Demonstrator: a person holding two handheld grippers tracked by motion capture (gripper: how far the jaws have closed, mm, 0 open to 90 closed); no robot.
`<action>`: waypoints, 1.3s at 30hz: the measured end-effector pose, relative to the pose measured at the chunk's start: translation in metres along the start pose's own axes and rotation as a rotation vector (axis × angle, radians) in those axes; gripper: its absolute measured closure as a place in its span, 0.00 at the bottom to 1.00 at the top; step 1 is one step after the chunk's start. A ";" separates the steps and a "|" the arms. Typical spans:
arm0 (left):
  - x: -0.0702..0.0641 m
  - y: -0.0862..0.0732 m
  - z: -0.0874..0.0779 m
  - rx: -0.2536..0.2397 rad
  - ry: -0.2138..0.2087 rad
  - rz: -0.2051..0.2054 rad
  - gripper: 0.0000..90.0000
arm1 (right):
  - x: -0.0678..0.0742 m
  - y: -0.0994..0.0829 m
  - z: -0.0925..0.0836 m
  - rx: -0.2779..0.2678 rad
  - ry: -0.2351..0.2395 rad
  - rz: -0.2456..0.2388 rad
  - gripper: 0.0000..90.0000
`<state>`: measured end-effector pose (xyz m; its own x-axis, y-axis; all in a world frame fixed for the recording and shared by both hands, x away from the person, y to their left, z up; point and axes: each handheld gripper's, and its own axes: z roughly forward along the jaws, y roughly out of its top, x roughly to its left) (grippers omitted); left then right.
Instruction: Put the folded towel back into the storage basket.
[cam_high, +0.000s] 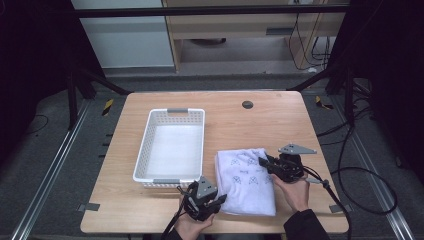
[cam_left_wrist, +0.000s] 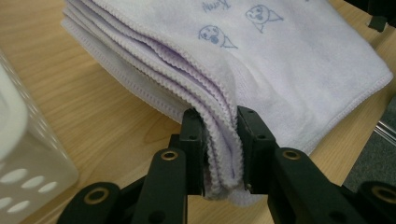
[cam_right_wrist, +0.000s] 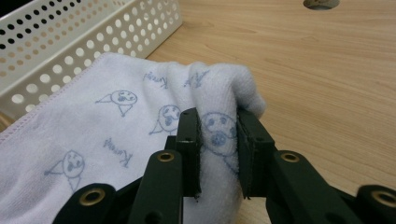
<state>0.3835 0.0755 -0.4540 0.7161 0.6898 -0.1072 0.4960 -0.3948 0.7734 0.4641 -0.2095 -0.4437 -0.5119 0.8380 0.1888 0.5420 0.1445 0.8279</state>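
White plastic forms the basket, a rectangular tray with perforated walls and grey handles at its short ends; we see nothing inside it. It sits left of centre on the pale wooden table. At four o'clock from the basket, just beside it, lies a folded lilac towel, soft terry with stitched edges and small blue cartoon faces printed on it. We see the left gripper at the towel's seven o'clock corner, its jaws clamped on the stacked layers. The right gripper pinches a raised fold at the towel's two o'clock edge. A round grommet sits at the table's twelve o'clock.
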 end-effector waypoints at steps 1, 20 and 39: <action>0.000 0.001 -0.001 -0.002 0.004 0.006 0.81 | 0.000 0.000 -0.001 -0.008 0.000 -0.001 0.81; -0.001 0.016 -0.020 -0.042 0.003 0.015 0.81 | 0.011 0.016 -0.017 -0.076 -0.012 -0.036 0.81; 0.013 0.036 -0.042 -0.105 0.005 0.017 0.81 | 0.020 0.043 -0.021 -0.134 -0.014 -0.050 0.81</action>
<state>0.3896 0.0957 -0.4010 0.7210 0.6870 -0.0905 0.4297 -0.3408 0.8362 0.4628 -0.1976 -0.3933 -0.5262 0.8389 0.1395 0.4219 0.1151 0.8993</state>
